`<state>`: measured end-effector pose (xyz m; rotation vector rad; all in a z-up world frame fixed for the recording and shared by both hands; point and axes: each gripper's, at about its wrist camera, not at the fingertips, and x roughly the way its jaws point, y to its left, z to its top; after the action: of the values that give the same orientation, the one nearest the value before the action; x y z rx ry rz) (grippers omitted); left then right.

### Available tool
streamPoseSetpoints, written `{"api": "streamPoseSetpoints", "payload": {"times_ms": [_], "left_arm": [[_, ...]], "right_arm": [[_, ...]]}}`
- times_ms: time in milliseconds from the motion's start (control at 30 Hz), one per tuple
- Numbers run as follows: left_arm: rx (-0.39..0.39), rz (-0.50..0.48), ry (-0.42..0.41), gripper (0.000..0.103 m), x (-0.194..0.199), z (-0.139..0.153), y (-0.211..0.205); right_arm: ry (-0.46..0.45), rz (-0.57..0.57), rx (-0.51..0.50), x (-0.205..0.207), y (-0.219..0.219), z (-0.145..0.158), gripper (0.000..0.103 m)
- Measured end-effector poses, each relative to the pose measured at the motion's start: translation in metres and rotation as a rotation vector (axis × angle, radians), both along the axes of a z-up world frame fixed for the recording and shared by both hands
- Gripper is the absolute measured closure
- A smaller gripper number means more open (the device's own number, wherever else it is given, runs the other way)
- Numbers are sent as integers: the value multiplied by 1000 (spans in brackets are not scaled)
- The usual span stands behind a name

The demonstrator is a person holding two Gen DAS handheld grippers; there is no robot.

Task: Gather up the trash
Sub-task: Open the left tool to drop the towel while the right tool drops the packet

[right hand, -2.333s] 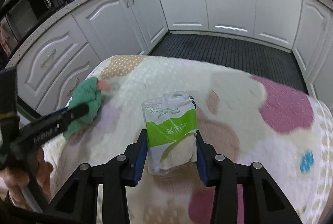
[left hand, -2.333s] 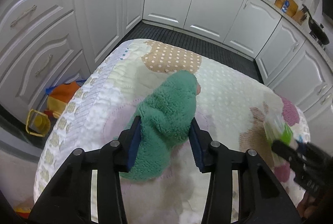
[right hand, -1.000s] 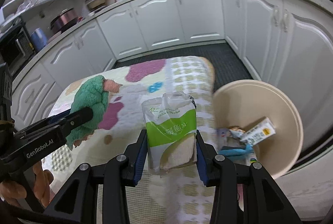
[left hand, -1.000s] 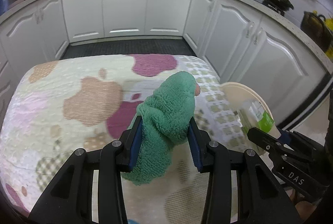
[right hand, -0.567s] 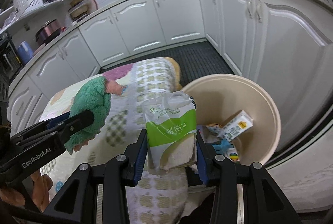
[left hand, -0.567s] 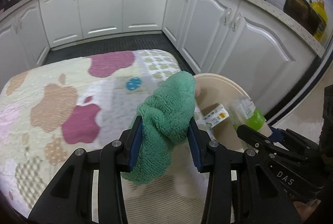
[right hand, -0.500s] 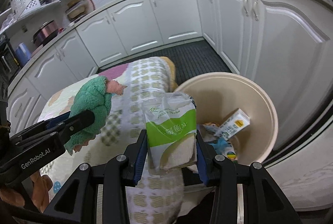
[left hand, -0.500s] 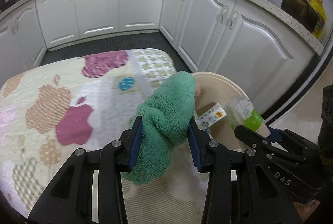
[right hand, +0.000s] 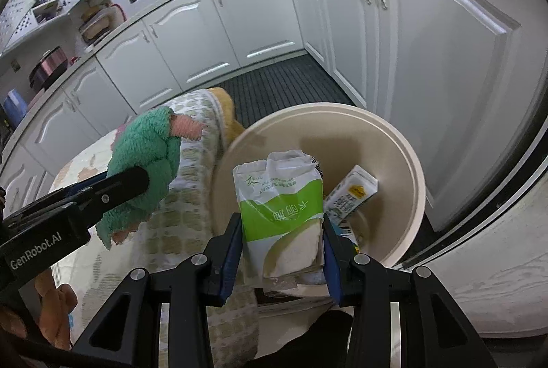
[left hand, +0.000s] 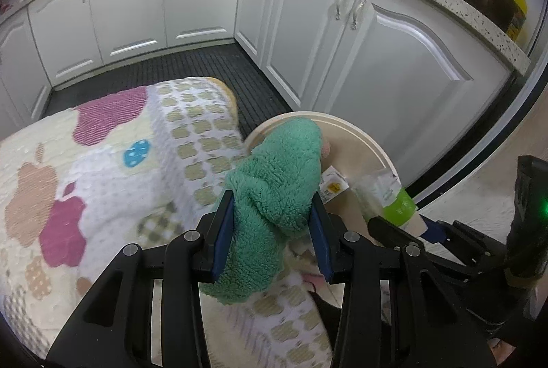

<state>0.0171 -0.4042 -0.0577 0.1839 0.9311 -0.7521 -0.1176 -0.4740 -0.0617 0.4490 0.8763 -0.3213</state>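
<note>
The left gripper (left hand: 272,227) is clenched on a green fleece cloth (left hand: 277,190), with both blue pads pressing into its sides. The right gripper (right hand: 281,248) grasps a green-and-white plastic packet (right hand: 279,214) in the same way. Both grips look the same as in the earlier frames; neither jaw has widened or narrowed.

What has changed is the place. About two seconds ago both grippers were over the patterned blanket (left hand: 102,162), with only white cabinets (left hand: 376,66) ahead. One second ago the beige bin (right hand: 404,169) came into view to the right of the claws. Now it lies directly ahead of and below the right gripper, so the packet hangs over the near part of its opening. From the left wrist view, the top of the cloth covers part of the bin's rim (left hand: 363,138), and the rest of the cloth is above the blanket's edge.

Inside the bin, just beyond the right claw, lies a small white carton with a yellow mark (right hand: 352,193). It has stayed in the same spot. The blanket is now to the left of both grippers and behind them.

At the lower left of the right wrist view, part of the person's hand (right hand: 54,309) holding the left gripper is visible.
</note>
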Motion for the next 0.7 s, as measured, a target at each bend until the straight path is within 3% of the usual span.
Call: {"api": "streamPoseSetpoints", "payload": {"times_ms": [367,467,600,700], "left_arm": [[-16,-21,69,63,9,-15,-32],[-23,-15,72,60,11,-17,-35],[-39,-18,96,54,16,-20,-36],[-48,-24,105,44,17,-19,-33]], "right_arm": [[35,-49,22,8,-33,-17,63],[48,-60,23,15,-39,-21,56],[56,-80,24,19,-46,-26,34],[56,-92,38,16,-46,-27,34]]}}
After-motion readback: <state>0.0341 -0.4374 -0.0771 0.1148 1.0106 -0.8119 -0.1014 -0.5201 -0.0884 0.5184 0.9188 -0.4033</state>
